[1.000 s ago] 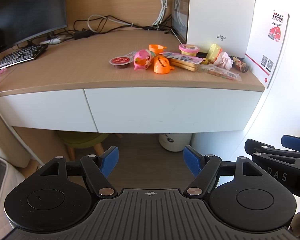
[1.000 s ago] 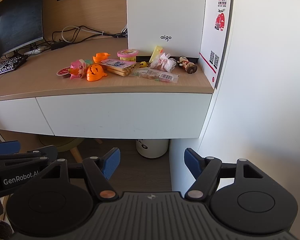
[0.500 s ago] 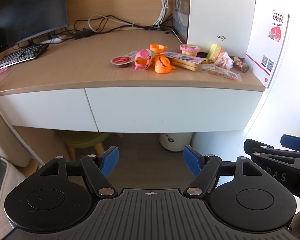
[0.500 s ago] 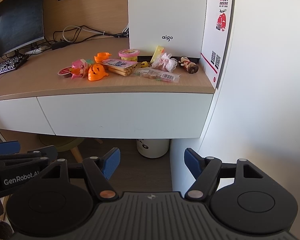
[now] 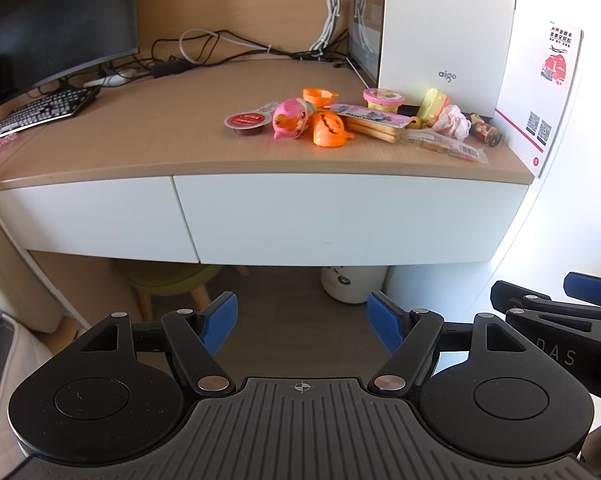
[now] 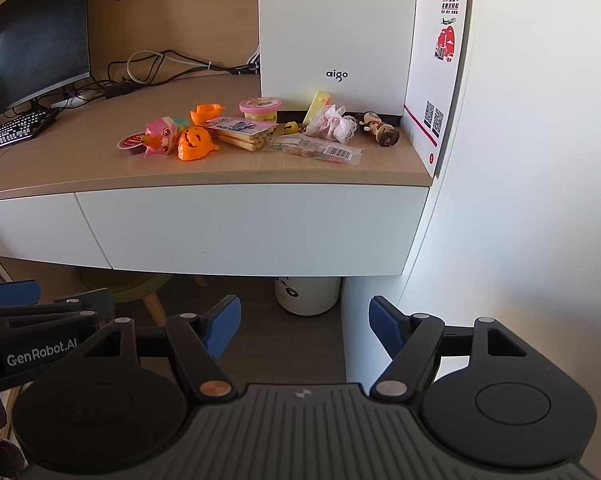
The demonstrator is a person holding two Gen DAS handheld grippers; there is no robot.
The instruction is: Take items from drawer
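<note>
Both tongs hang apart and empty below the bench: the left tongs [image 5: 302, 320] and the right tongs [image 6: 304, 326] each show blue pads [image 6: 222, 326] spread wide with floor between them. In the right view the neighbouring tool reads "GenRobot.AI"; in the left view the neighbouring one reads "DAS".

A white box [image 6: 336, 32] printed "aigo" stands at the back of the bench [image 5: 140, 140], and serves as landmark. Right of the box a white card [image 6: 440, 76] leans on the wall, with red print, small writing too fine to read, and two square codes. In front of the box lie small goods in a cluster: a pink tub [image 6: 259, 109], a yellow piece [image 6: 318, 106], a pink frilly bundle [image 6: 332, 124], a little figure [image 6: 378, 132], a packet with a bar code [image 6: 320, 152], a pack of sticks [image 6: 244, 134], an orange pumpkin toy [image 6: 194, 144], a pink toy [image 6: 160, 136], an orange cup [image 6: 206, 112] and a red-lidded tub [image 5: 246, 122]. Far left of the box are a keyboard [image 5: 44, 110] and a dark screen [image 5: 56, 28].

Below the box, the wide white drawer [image 6: 244, 228] is closed, flush under the bench edge; a narrower drawer [image 5: 88, 216] sits to its left. Under it stand a white bin [image 6: 306, 294] and a green stool [image 5: 168, 280]. Open room lies between the tongs and the drawer front; the wall closes in on the right.
</note>
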